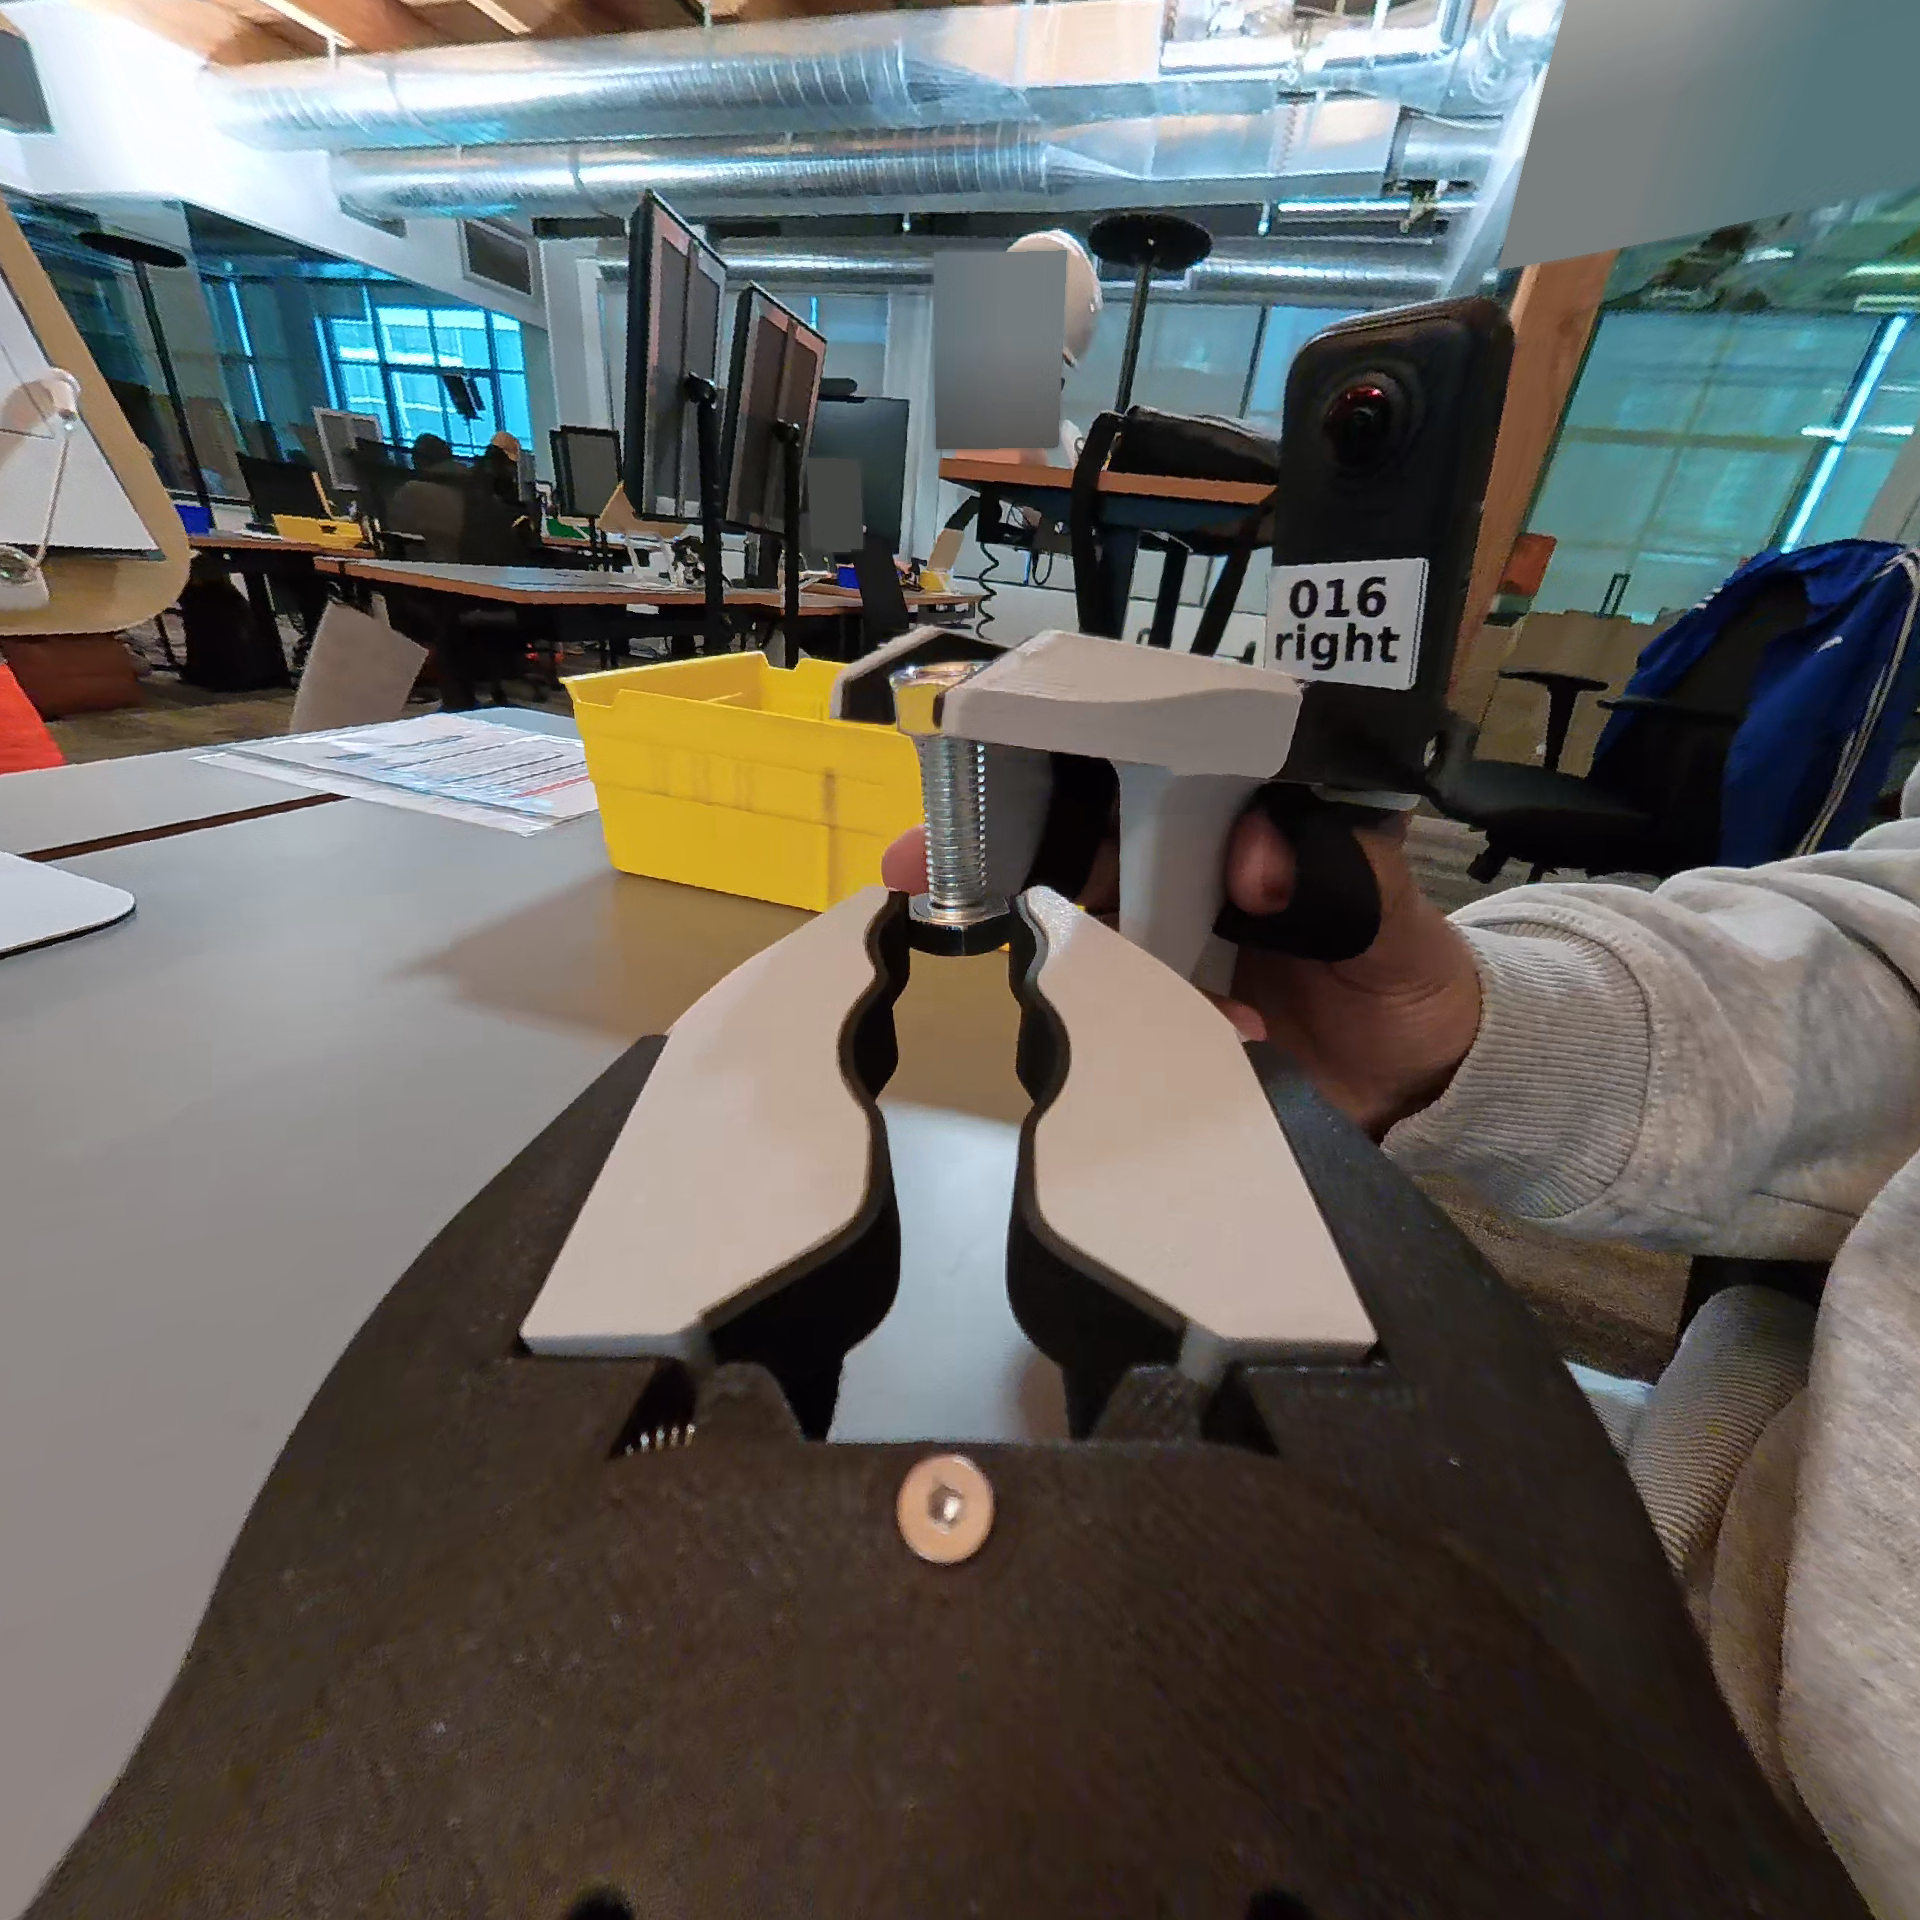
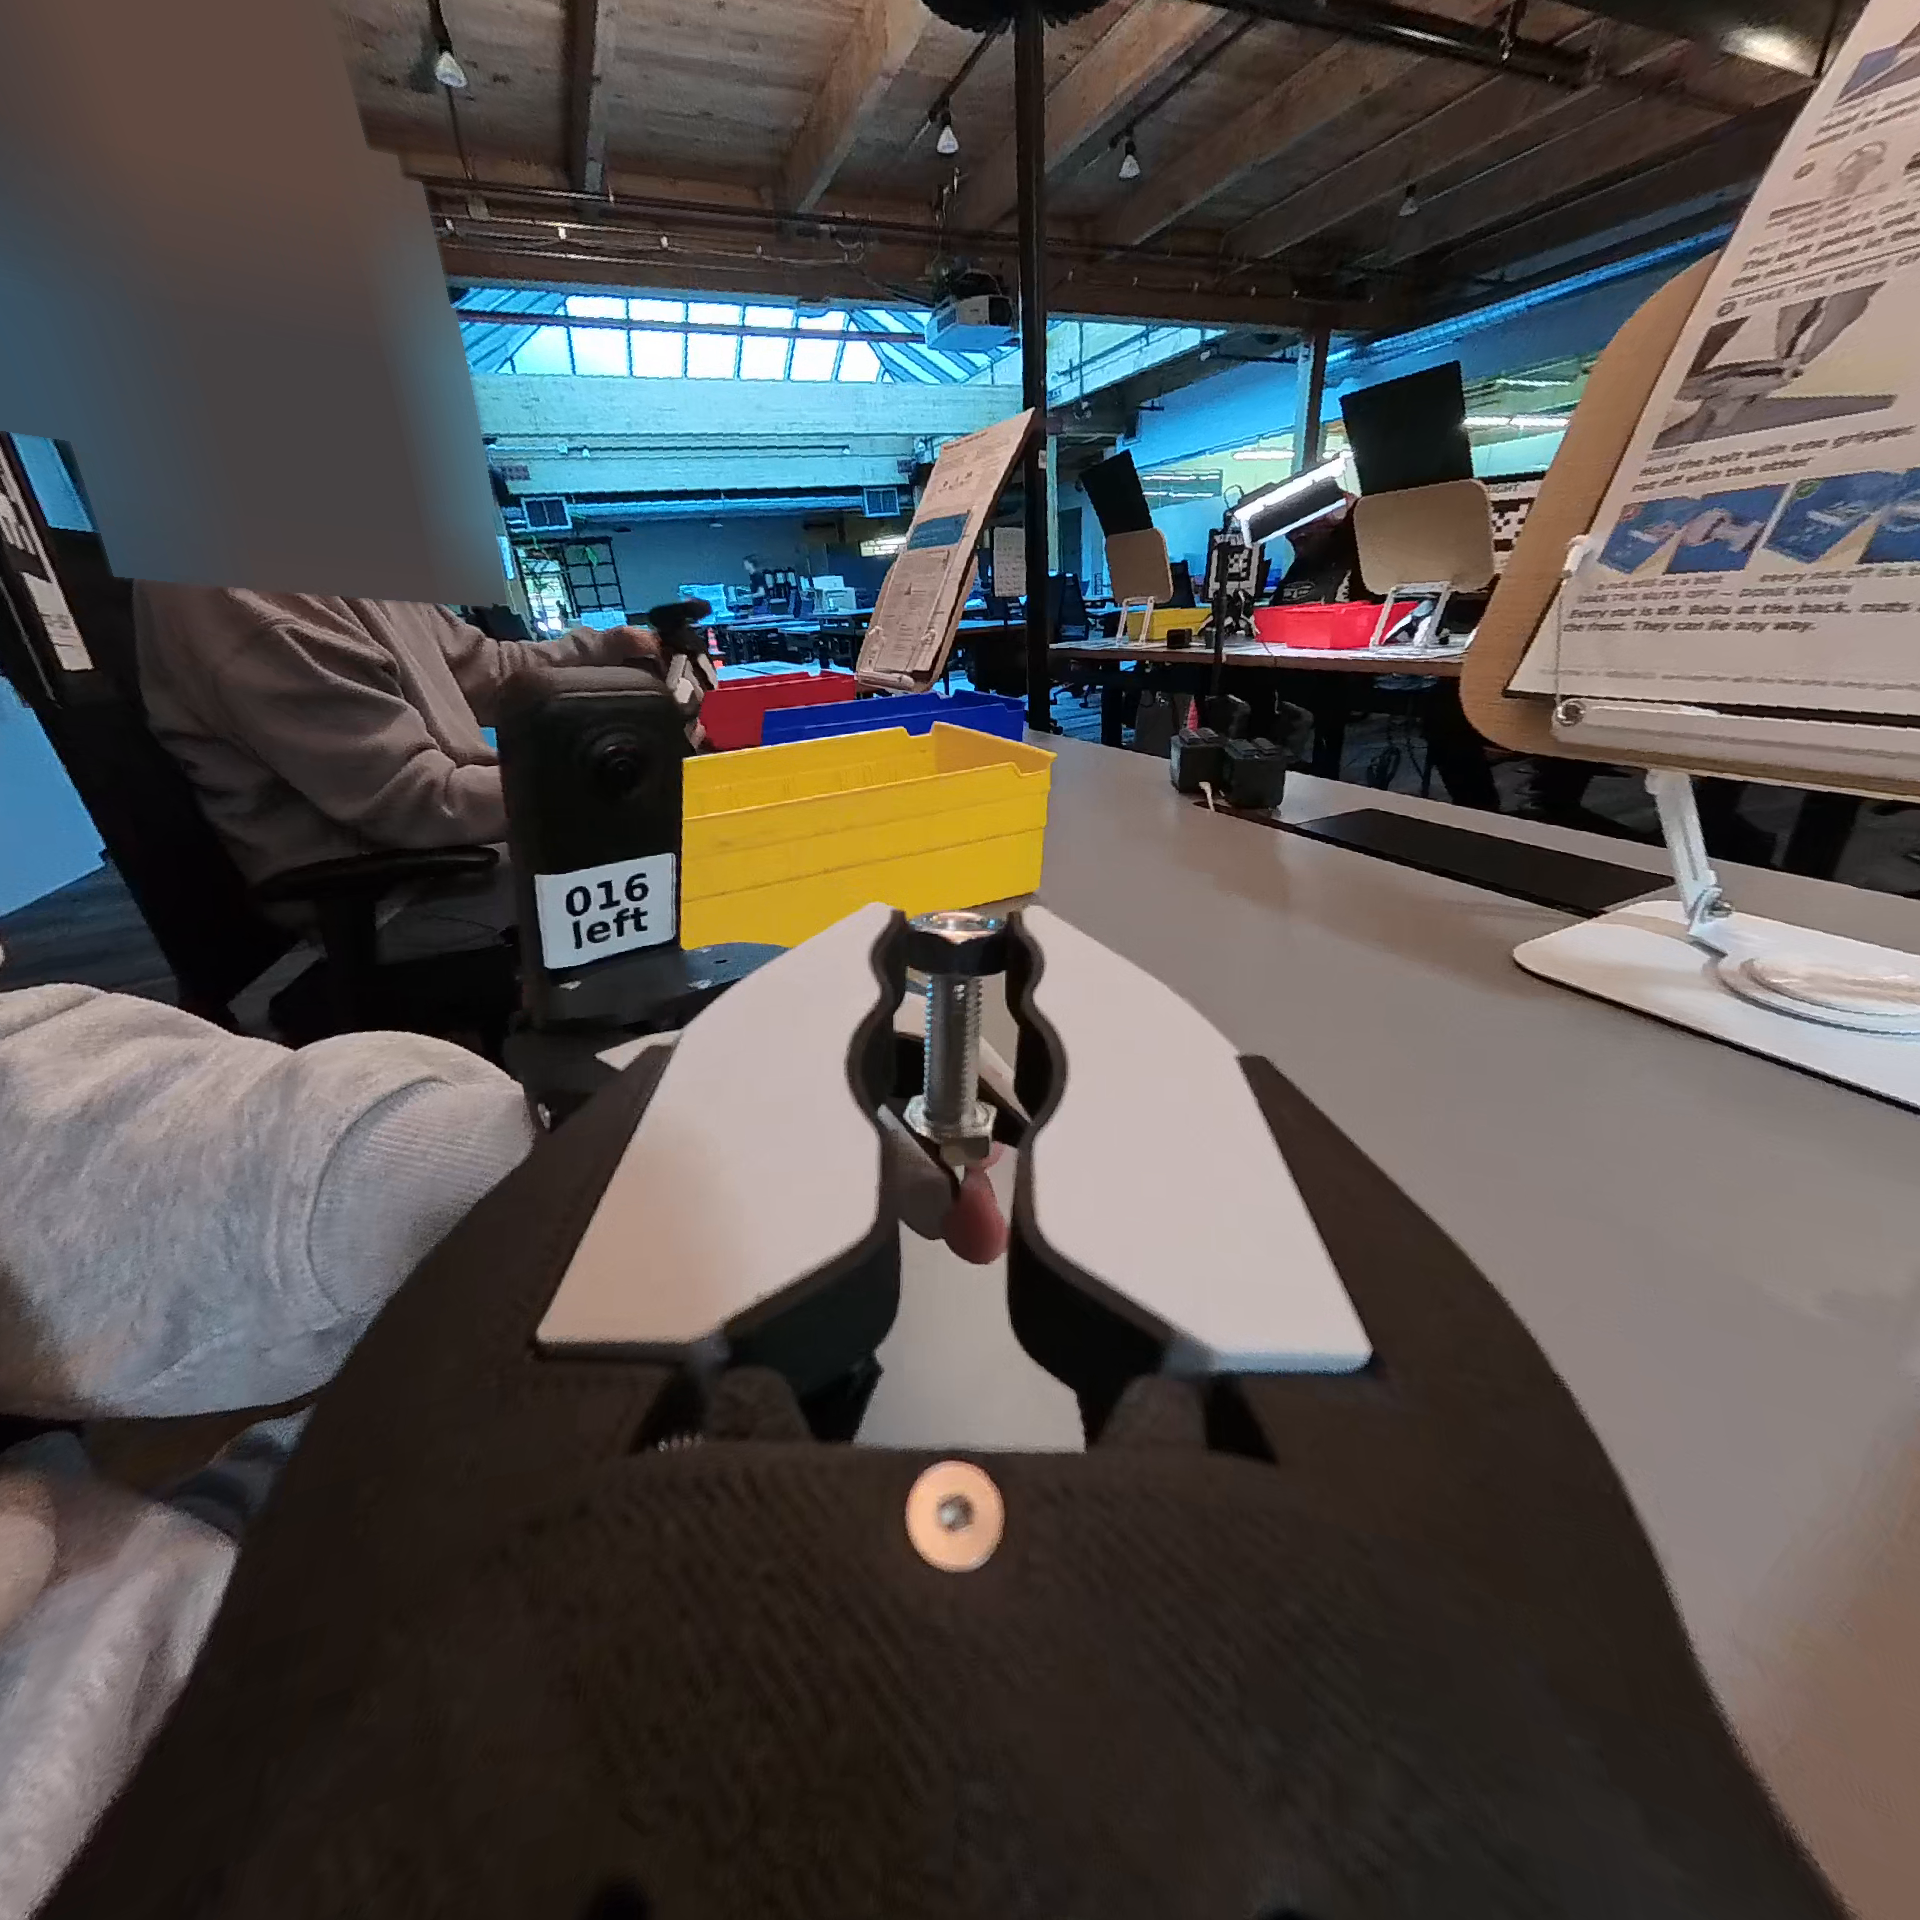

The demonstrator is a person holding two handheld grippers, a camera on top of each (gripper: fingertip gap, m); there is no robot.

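Note:
A silver bolt [image 1: 954,821] stands upright between my two grippers above the grey table [image 1: 312,1039]. My left gripper [image 1: 956,916] is shut on the nut [image 1: 956,925] at the bolt's lower end. My right gripper [image 1: 925,688], held by a hand in a grey sleeve [image 1: 1351,997], comes in from the right and grips the bolt's hex head. In the right wrist view my right gripper [image 2: 951,927] is shut on the bolt head [image 2: 951,928]. The threaded shaft [image 2: 951,1039] runs down to the nut [image 2: 951,1124], where the left gripper's fingertips [image 2: 914,1153] clamp it.
A yellow bin [image 1: 727,790] stands on the table just behind the bolt and also shows in the right wrist view [image 2: 862,821]. Blue [image 2: 894,715] and red [image 2: 774,698] bins lie beyond it. A sheet stand [image 2: 1714,520] is at the right, a laminated sheet [image 1: 416,758] at the left.

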